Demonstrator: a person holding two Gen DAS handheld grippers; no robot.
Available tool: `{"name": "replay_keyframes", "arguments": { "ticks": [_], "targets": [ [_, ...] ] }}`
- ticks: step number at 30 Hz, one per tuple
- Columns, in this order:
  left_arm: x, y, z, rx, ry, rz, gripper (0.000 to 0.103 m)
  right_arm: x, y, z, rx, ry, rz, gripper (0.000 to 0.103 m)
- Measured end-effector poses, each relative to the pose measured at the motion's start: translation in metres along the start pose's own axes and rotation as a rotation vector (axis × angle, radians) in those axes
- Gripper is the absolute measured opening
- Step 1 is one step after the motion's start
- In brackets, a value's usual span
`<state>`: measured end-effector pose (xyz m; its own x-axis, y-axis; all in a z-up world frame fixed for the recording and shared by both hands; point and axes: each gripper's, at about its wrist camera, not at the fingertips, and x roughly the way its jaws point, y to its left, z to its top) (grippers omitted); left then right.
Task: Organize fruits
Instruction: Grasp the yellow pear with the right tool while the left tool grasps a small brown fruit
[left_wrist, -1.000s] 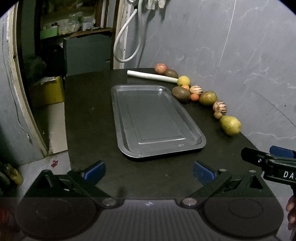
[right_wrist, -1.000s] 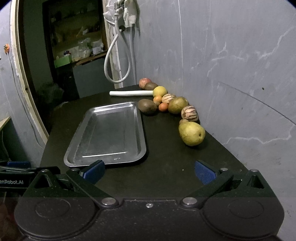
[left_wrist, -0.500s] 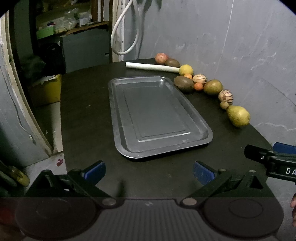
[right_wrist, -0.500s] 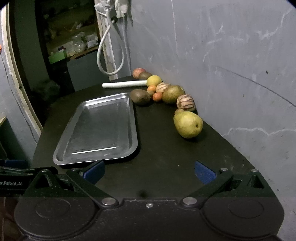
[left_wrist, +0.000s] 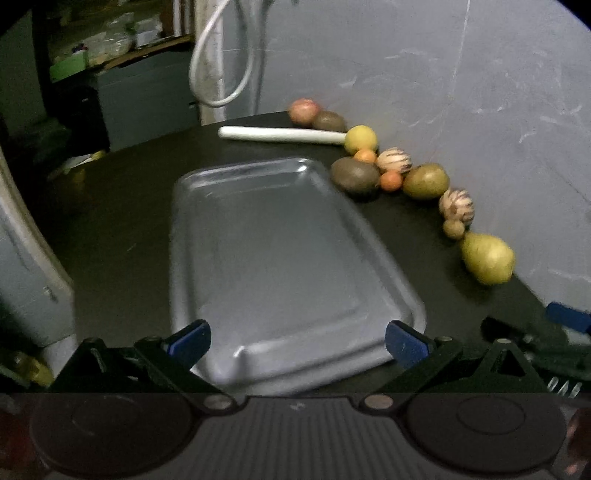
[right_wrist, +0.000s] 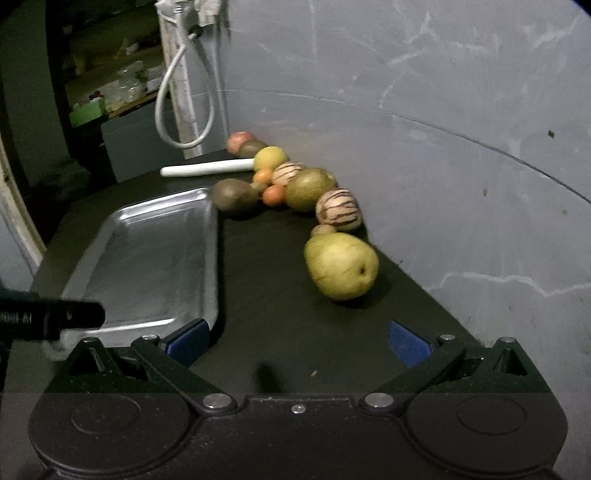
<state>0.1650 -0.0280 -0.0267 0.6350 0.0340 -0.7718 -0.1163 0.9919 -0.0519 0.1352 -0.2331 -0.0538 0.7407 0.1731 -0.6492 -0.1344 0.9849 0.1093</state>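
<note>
We are holding the left tongs (left_wrist: 297, 341) released, jaws spread wide over the near end of the metal tray (left_wrist: 280, 258), gripping nothing. We are holding the right tongs (right_wrist: 299, 341) just as wide apart above the bare black table (right_wrist: 295, 332), with the pear (right_wrist: 341, 270) lying a little ahead between the lines of the two fingers, not touched. The tray is sitting flat on the table with nothing in it. The fruits are lying in a curved row along the grey wall (right_wrist: 443, 184), to the right of the tray: behind the pear a small brown fruit (right_wrist: 323, 230), a striped melon (right_wrist: 338, 211), a green-brown mango (right_wrist: 308, 189), two small oranges, a dark brown fruit (right_wrist: 234, 195) just beside the tray's far corner, a yellow fruit (right_wrist: 270, 158) and, farthest away, a reddish fruit (right_wrist: 239, 141). A white stick (right_wrist: 207, 168) is lying across the far end of the table, its tip reaching the yellow fruit.
</note>
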Motion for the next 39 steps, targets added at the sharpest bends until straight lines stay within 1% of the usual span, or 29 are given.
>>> {"name": "replay_keyframes", "arguments": {
  "ticks": [3,7,8,13,16,19,21,26,27,29,31,32,33,35,39],
  "targets": [
    [0.02,-0.017,0.025,0.023,-0.007,-0.042,0.102,0.016,-0.009,0.005,0.019,0.008,-0.013,0.102],
    [0.046,-0.043,0.055,0.05,-0.003,-0.12,0.102,0.036,-0.021,0.01,0.039,0.017,-0.026,0.102],
    [0.056,-0.053,0.064,0.062,0.004,-0.152,0.102,0.04,-0.023,0.01,0.043,0.016,-0.029,0.102],
    [0.09,-0.086,0.089,0.131,0.041,-0.242,0.102,0.06,-0.03,0.017,0.039,0.026,-0.019,0.096],
    [0.113,-0.103,0.1,0.147,0.087,-0.268,0.102,0.069,-0.03,0.021,0.01,0.026,-0.003,0.092],
    [0.13,-0.111,0.106,0.135,0.131,-0.276,0.102,0.075,-0.03,0.024,-0.015,0.024,0.004,0.088],
    [0.139,-0.114,0.107,0.122,0.155,-0.283,0.1,0.08,-0.033,0.027,-0.026,0.024,0.009,0.085],
    [0.155,-0.121,0.108,0.116,0.205,-0.311,0.09,0.086,-0.04,0.031,-0.05,0.023,0.013,0.076],
    [0.158,-0.123,0.109,0.12,0.21,-0.315,0.089,0.087,-0.042,0.031,-0.053,0.023,0.015,0.075],
    [0.16,-0.127,0.109,0.128,0.218,-0.323,0.083,0.088,-0.043,0.03,-0.061,0.024,0.028,0.072],
    [0.162,-0.131,0.109,0.136,0.219,-0.325,0.081,0.09,-0.043,0.031,-0.07,0.026,0.04,0.067],
    [0.161,-0.133,0.109,0.143,0.213,-0.324,0.077,0.09,-0.043,0.031,-0.08,0.027,0.048,0.064],
    [0.161,-0.135,0.108,0.15,0.21,-0.325,0.075,0.091,-0.042,0.031,-0.087,0.027,0.053,0.062],
    [0.16,-0.138,0.108,0.163,0.204,-0.328,0.063,0.09,-0.041,0.03,-0.099,0.026,0.061,0.058],
    [0.155,-0.143,0.104,0.183,0.198,-0.338,0.049,0.089,-0.041,0.029,-0.109,0.023,0.064,0.057]
  ]
}}
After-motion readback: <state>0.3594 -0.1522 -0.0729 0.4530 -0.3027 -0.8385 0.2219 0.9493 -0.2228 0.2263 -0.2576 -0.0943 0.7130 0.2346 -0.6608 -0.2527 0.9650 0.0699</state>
